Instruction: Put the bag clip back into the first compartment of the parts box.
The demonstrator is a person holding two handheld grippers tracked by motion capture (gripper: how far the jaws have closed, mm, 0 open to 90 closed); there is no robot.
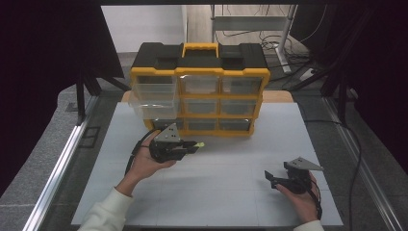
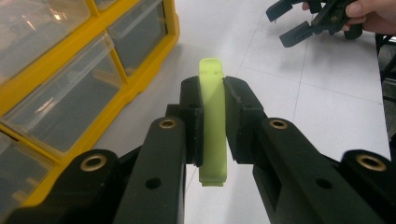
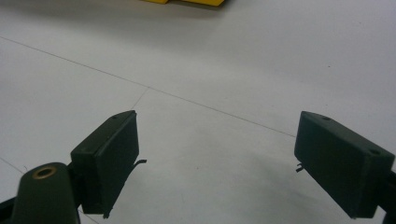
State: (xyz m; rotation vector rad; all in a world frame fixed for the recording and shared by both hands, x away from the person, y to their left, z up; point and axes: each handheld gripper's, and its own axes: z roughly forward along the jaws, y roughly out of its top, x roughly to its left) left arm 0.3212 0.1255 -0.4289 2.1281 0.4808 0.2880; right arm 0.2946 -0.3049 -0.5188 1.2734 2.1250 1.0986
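Left gripper (image 1: 190, 146) fingers clamped on flat light-green plastic piece (image 2: 213, 116), held above white table (image 1: 231, 192), at 6 o'clock from yellow drawer organizer (image 1: 199, 91). One clear drawer (image 1: 151, 98) at organizer's 9 o'clock side pulled out. Right gripper (image 3: 219, 158) fingers wide apart, nothing between, low over table at 4 o'clock from left gripper.
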